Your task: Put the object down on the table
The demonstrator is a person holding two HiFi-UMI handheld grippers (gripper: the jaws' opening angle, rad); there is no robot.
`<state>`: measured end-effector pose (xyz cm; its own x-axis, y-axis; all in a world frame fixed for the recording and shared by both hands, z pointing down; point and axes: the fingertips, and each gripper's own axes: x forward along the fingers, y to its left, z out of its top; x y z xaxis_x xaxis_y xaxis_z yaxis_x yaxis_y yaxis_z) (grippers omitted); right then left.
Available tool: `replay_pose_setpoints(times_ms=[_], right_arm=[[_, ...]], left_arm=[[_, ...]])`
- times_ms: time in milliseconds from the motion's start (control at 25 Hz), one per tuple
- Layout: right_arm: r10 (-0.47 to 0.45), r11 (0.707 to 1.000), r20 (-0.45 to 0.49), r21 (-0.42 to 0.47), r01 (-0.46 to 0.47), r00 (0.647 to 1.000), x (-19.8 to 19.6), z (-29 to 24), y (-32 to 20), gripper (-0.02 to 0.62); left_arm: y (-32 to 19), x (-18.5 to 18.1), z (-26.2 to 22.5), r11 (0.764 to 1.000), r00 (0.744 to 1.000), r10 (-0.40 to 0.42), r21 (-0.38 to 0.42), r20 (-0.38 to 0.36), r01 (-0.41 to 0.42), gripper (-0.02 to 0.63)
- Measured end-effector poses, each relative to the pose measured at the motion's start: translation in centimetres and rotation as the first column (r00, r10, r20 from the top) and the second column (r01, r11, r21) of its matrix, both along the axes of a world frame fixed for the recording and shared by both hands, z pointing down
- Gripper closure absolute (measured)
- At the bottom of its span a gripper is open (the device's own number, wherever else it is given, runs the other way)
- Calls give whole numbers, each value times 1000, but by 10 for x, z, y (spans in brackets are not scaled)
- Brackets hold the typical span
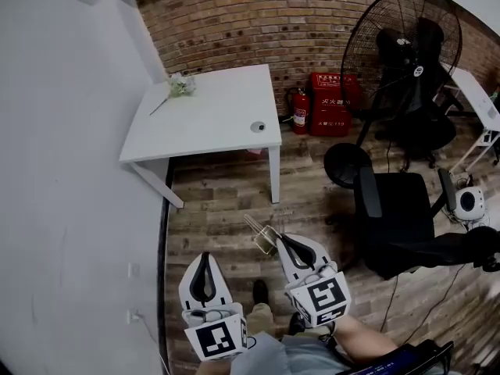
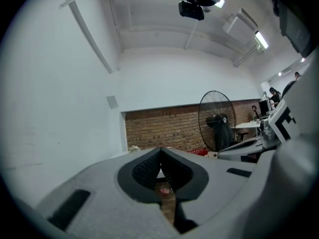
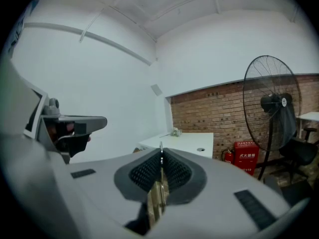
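We see the white table [image 1: 211, 116] in the upper centre of the head view, with a small flower sprig [image 1: 180, 86] near its far left corner. At the bottom of the frame both grippers are held low, above the wooden floor [image 1: 223, 209], and point toward the table. The right gripper [image 1: 280, 239] sits slightly ahead, with a bare forearm [image 1: 367, 342] behind it. Its jaws are clamped on a thin brass-coloured metal object [image 1: 264, 237], which sticks out past the tips and is well short of the table. The left gripper [image 1: 205, 258] has its pads pressed together with nothing between them.
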<state>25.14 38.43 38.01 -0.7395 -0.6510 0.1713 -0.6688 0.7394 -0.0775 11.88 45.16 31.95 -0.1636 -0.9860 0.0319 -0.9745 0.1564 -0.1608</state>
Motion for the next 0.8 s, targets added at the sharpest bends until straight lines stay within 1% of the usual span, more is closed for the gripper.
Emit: replay_pose_setpoints(times_ms=[120,320,520,800], right_arm=[[10,1000,-16,-20,-11,1000,-26,7,-26,583],[30,999,-32,-22,-31,999,-67,5,-72,582],[49,999,-25,2,-49,998,-102,-3,-107,582],[65,996,2,60,-65,998,-137,-28,-138,583]], left_arm=[[-30,-29,6,1000,1000,9,-2,-17,-9,598],[-77,-75,4,1000,999,21,-5,-25,-21,598],[-112,-113,-5,999,999,34,23,-16,-34,598],[-144,-147,-29,995,998,55,85,8,-56,598]])
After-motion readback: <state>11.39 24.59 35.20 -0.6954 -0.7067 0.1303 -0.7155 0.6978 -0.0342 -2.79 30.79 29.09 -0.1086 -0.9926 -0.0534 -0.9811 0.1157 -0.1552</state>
